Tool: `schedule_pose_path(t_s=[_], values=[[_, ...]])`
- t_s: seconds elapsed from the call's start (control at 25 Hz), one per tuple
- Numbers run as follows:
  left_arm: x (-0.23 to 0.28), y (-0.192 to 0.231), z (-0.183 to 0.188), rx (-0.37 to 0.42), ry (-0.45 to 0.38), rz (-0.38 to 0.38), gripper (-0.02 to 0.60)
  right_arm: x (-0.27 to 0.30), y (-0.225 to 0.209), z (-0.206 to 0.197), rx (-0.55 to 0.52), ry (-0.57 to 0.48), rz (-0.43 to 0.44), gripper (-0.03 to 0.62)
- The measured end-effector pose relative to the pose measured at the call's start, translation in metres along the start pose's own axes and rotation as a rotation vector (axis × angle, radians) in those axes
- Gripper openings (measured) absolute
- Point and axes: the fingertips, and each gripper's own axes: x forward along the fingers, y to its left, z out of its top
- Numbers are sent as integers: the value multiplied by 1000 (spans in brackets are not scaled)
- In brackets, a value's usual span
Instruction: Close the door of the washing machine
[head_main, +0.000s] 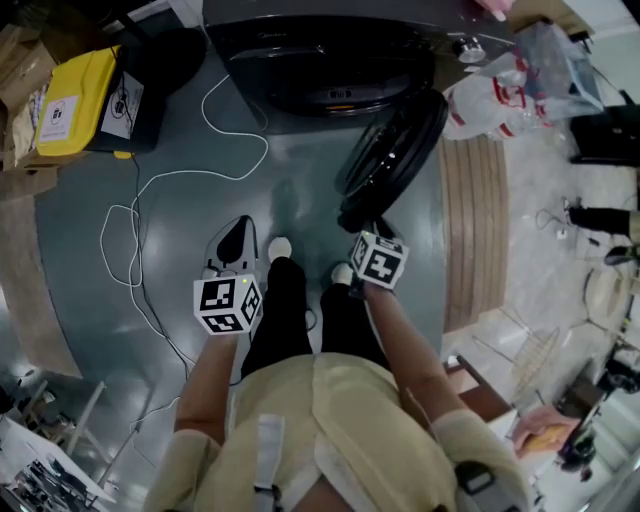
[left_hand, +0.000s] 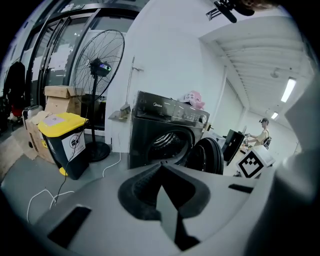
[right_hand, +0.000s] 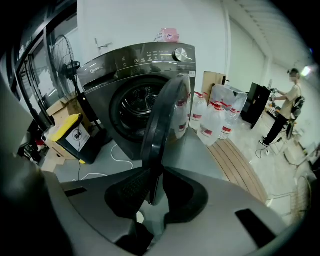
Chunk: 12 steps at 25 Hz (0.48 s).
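The dark washing machine (head_main: 330, 50) stands at the far side of the floor, its drum open (right_hand: 131, 102). Its round door (head_main: 395, 155) swings out toward me, edge-on in the right gripper view (right_hand: 167, 115). My right gripper (head_main: 362, 228) reaches the door's near rim, and that rim runs between its two pads (right_hand: 152, 185), which close on it. Left of my feet, my left gripper (head_main: 240, 228) hangs over the bare floor. Its fingertips meet (left_hand: 161, 167) with nothing between them. It faces the machine (left_hand: 160, 135) and the door (left_hand: 207, 155) from a distance.
A yellow-lidded bin (head_main: 75, 100) and cardboard boxes stand left of the machine, with a white cable (head_main: 150, 200) looping across the floor. Bagged water bottles (head_main: 500, 90) and a wooden board strip (head_main: 480, 230) lie to the right. A standing fan (left_hand: 97, 65) is behind the bin.
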Motion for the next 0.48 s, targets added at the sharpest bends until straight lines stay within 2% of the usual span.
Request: schedule_pose_path(t_s=[0.28, 0.48], values=[[-11, 43, 5, -43, -22, 30, 3, 13, 44, 18, 86, -1, -3, 72], [-21, 72, 7, -54, -19, 19, 3, 23, 77, 33, 161, -10, -22, 75]])
